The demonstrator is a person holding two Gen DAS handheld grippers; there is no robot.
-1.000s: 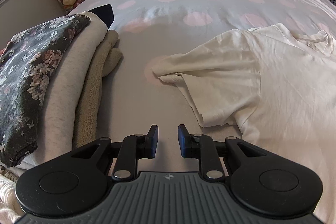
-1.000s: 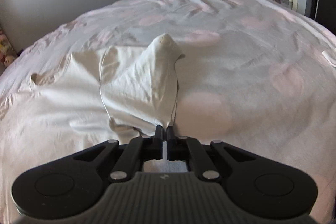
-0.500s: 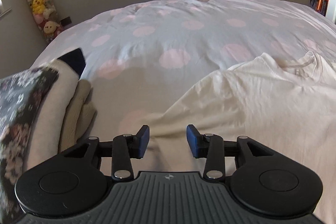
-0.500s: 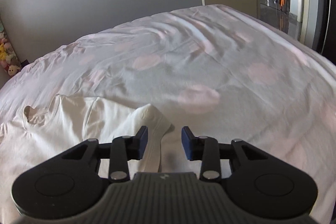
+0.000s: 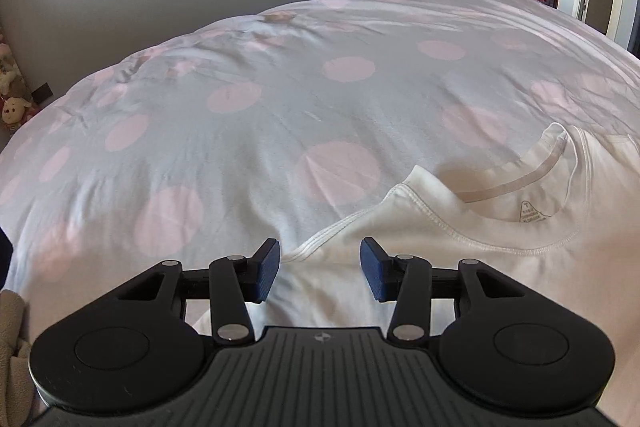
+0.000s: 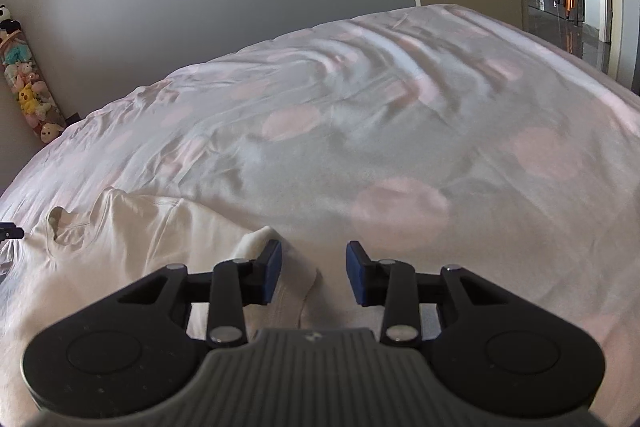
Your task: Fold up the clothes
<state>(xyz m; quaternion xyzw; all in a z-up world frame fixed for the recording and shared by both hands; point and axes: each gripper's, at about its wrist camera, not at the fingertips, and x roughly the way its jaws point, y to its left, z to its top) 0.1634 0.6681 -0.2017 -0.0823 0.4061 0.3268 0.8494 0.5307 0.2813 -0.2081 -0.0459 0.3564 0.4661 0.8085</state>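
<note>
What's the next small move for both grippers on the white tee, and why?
Probably lower and close each on its shoulder edge. The left gripper and right gripper are open, holding nothing, each over a shoulder of the white T-shirt, which lies flat.

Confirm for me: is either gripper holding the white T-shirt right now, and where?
Nothing is held. The left gripper and the right gripper are both open above the white T-shirt, with no cloth pinched.

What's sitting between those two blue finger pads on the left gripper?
The left wrist view shows only the white T-shirt's shoulder seam beneath the open left gripper.
</note>
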